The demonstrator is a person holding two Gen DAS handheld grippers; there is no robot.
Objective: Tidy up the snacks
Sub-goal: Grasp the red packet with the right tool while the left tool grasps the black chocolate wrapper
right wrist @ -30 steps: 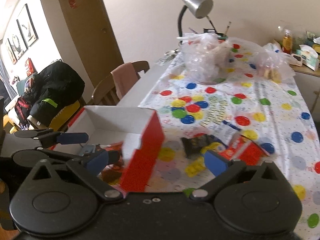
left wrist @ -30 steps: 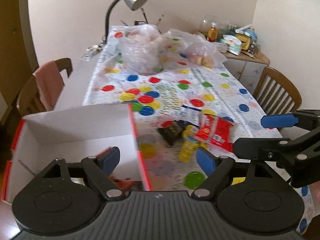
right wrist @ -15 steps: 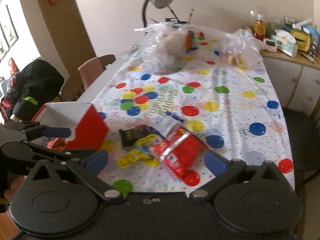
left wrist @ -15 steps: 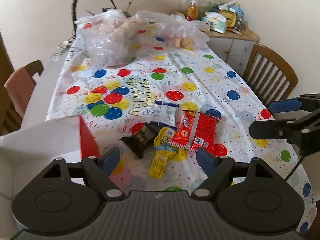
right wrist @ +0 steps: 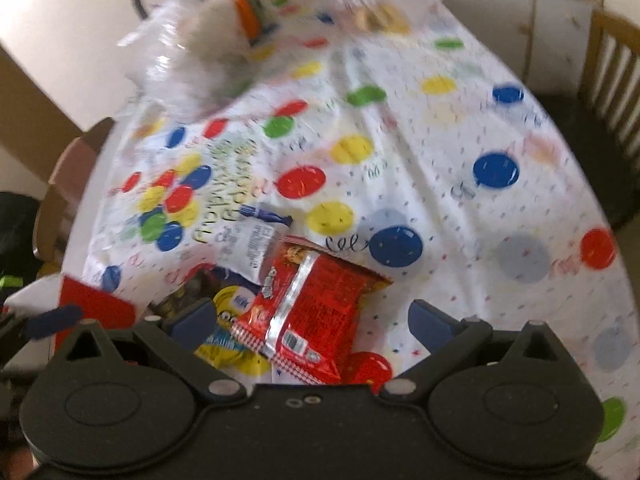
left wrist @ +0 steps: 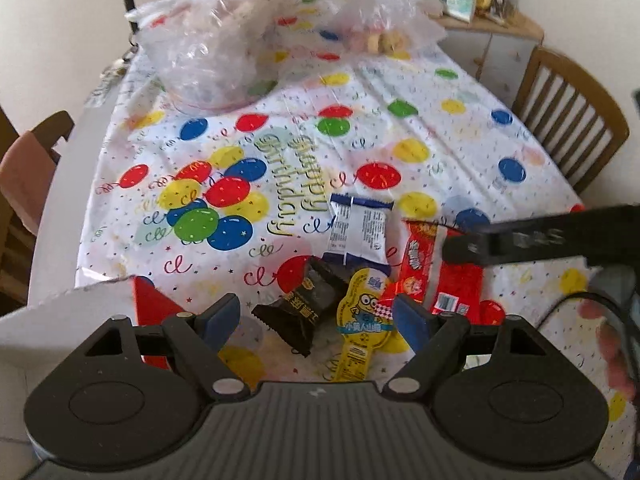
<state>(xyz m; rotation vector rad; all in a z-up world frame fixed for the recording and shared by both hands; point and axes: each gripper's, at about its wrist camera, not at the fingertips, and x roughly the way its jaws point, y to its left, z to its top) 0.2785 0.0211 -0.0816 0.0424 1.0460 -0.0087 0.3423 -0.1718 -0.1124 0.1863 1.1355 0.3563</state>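
Several snack packets lie together on the balloon-print tablecloth (left wrist: 400, 92): a black packet (left wrist: 306, 310), a yellow Minions packet (left wrist: 362, 326), a blue-and-white packet (left wrist: 360, 230) and a red packet (left wrist: 444, 270). My left gripper (left wrist: 316, 318) is open and empty, just above the black and yellow packets. My right gripper (right wrist: 310, 322) is open and empty, with the red packet (right wrist: 316, 308) between its fingers' line of sight. The red-and-white box (left wrist: 100, 312) stands at the left; its corner also shows in the right wrist view (right wrist: 96, 308).
Clear plastic bags (left wrist: 212, 60) with food sit at the table's far end. Wooden chairs stand at the right (left wrist: 568, 104) and left (left wrist: 28, 168). A cluttered cabinet (left wrist: 488, 20) is at the back right. The right gripper's arm (left wrist: 540, 240) crosses the left wrist view.
Both grippers have moved forward and down from the box toward the snack pile. The box has slid to the lower left of both views. Both stay open.
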